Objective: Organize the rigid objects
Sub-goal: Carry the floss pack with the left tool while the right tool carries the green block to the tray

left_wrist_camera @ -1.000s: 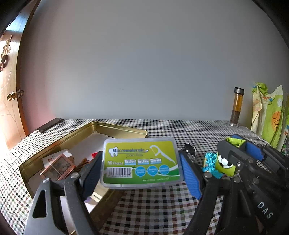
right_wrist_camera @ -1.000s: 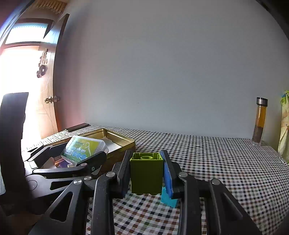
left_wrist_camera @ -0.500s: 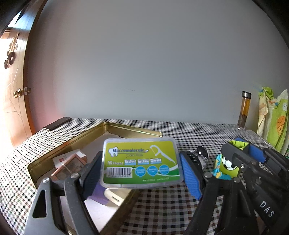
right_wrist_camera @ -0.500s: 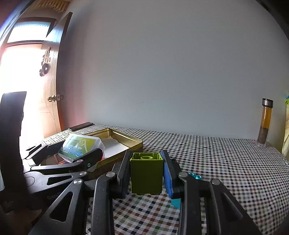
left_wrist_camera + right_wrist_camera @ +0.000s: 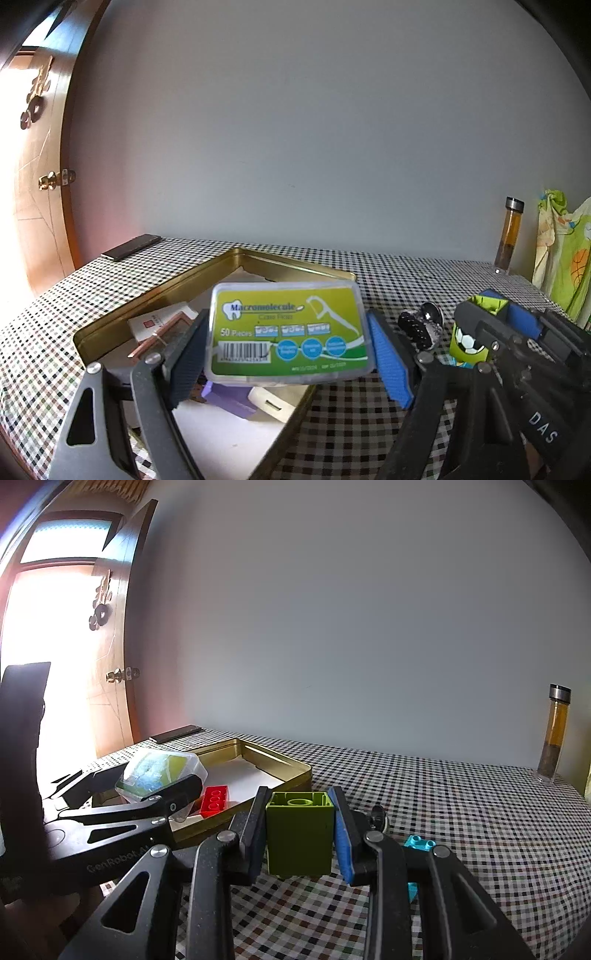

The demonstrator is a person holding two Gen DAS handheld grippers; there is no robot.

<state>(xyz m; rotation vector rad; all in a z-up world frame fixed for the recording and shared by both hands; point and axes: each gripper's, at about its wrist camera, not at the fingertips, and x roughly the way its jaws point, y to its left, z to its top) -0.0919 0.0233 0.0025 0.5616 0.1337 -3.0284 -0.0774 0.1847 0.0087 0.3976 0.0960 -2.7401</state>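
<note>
Left tool pinched the dental floss box above the gold tin tray at worktop left. Right tool clamped the green building block, held above the checkered worktop right of the tray.

Checked tablecloth-covered table, gold tin tray at left, dark phone behind it, tall amber bottle far right, small blue brick near front

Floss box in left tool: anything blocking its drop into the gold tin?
Partly. The floss box hangs over the gold tin, but a purple block and a white item lie directly under it; bare white liner shows nearer the camera.
</note>
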